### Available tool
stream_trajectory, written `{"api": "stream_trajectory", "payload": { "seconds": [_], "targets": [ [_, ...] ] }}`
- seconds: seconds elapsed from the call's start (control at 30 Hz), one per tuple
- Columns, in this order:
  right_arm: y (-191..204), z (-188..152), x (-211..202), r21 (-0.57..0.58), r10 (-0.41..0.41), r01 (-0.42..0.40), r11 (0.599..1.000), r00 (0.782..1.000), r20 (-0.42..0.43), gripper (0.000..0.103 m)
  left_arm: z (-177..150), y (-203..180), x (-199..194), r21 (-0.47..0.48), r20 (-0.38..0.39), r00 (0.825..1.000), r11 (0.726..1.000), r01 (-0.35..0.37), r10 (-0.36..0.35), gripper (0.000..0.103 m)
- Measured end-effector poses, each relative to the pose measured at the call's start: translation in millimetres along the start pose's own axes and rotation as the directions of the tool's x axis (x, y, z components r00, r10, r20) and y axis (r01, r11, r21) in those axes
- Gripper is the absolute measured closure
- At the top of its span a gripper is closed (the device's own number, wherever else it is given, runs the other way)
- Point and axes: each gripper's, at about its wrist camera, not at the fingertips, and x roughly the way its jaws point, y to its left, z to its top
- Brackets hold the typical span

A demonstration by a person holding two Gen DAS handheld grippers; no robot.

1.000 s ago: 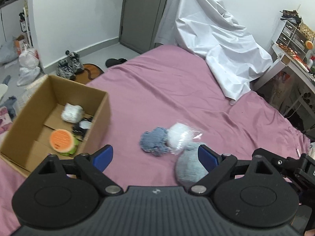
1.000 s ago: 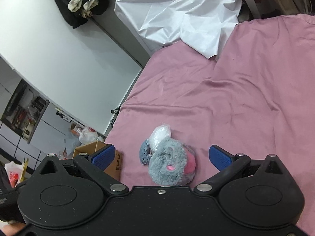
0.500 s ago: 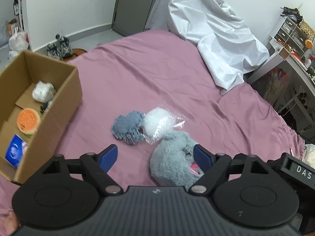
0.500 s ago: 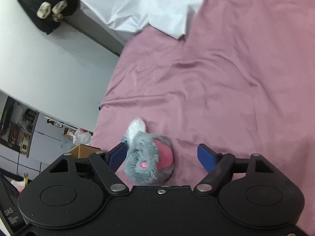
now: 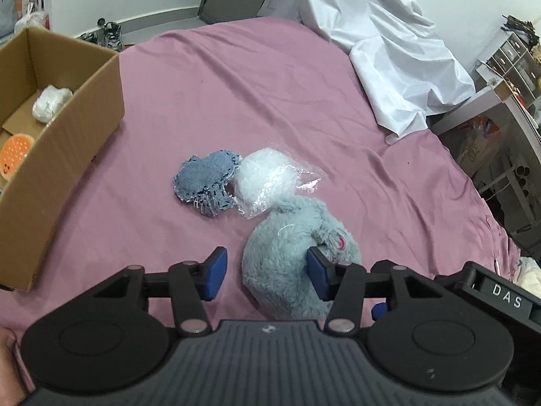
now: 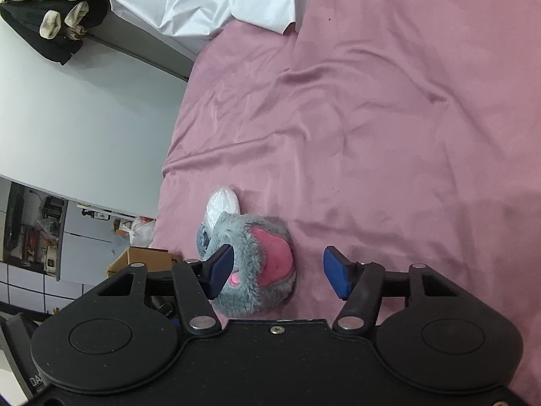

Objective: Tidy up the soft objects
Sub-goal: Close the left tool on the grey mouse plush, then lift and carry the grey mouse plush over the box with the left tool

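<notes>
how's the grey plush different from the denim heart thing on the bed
The grey plush is fluffy and bulky; the denim heart is flat with frayed edges. The plush sits between both open tongs, the heart lies farther off, untouched. The plush shows pink patches; the heart is plain blue. Both lie on the pink bedsheet.

Ahead of my left tongs and to their right, a crumpled white sheet (image 5: 378,44) drapes down onto the far corner of the pink bedspread (image 5: 270,94). Further right I see a white shelf unit (image 5: 507,67) with small cubbies. Far ahead on the left, a pair of shoes (image 5: 110,32) sits on the floor by the wall. From my right tongs, dark clothes (image 6: 50,17) hang at upper left, and a plastic bag (image 6: 142,228) lies on the floor.
</notes>
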Motion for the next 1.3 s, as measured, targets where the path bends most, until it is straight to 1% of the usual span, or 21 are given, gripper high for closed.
{"api": "stream_trajectory", "payload": {
  "seconds": [0.07,0.13,0.2,0.27,0.3,0.33,0.37,0.4,0.47,0.57,0.7,0.87,1.07,1.3],
  "targets": [
    [1,1,5,-0.003,0.000,0.000,1.000,1.000,0.001,0.044,0,1,4,-0.011,-0.008,1.000,1.000,0.006,-0.006,0.053],
    [2,1,10,-0.005,-0.009,0.009,1.000,1.000,-0.002,0.049,-1,2,10,-0.024,-0.023,1.000,1.000,0.015,-0.015,0.054],
    [2,0,17,-0.005,-0.032,0.032,0.999,0.999,-0.012,0.055,-1,4,15,-0.051,-0.038,0.999,0.998,0.030,-0.031,0.054],
    [0,-2,23,0.005,-0.030,0.030,1.000,0.999,-0.020,0.058,-1,3,18,-0.059,-0.044,0.998,0.998,0.032,-0.035,0.054],
    [0,-2,24,0.010,-0.025,0.026,1.000,0.999,-0.022,0.060,-2,3,19,-0.061,-0.045,0.998,0.998,0.032,-0.035,0.055],
    [0,-3,25,0.014,-0.020,0.021,1.000,0.999,-0.025,0.062,-2,4,20,-0.071,-0.050,0.998,0.997,0.036,-0.040,0.057],
    [0,-3,25,0.017,-0.011,0.012,1.000,1.000,-0.027,0.067,-2,5,21,-0.085,-0.053,0.997,0.995,0.045,-0.050,0.063],
    [0,-3,25,0.018,0.002,-0.001,1.000,1.000,-0.029,0.073,-2,5,21,-0.097,-0.055,0.996,0.994,0.058,-0.063,0.065],
    [3,-5,24,0.013,0.023,-0.023,1.000,0.999,-0.035,0.080,-1,4,19,-0.087,-0.053,0.997,0.995,0.054,-0.059,0.069],
    [7,-6,19,-0.022,0.021,-0.022,1.000,1.000,-0.021,0.082,1,-1,13,-0.064,-0.044,0.997,0.996,0.059,-0.061,0.072],
    [11,-7,12,-0.031,0.058,-0.058,0.998,0.998,-0.014,0.083,4,-1,2,-0.051,-0.026,0.997,0.996,0.072,-0.073,0.073],
    [26,-10,7,-0.089,0.109,-0.109,0.990,0.994,-0.001,0.083,11,2,-16,-0.039,0.014,0.997,0.996,0.082,-0.081,0.073],
    [49,-17,5,-0.169,0.181,-0.177,0.969,0.984,0.005,0.083,22,14,-41,-0.034,0.062,0.994,0.995,0.090,-0.088,0.074],
    [76,-29,7,-0.224,0.219,-0.213,0.951,0.976,0.001,0.083,30,33,-67,-0.046,0.098,0.992,0.995,0.085,-0.081,0.074]
  ]
}}
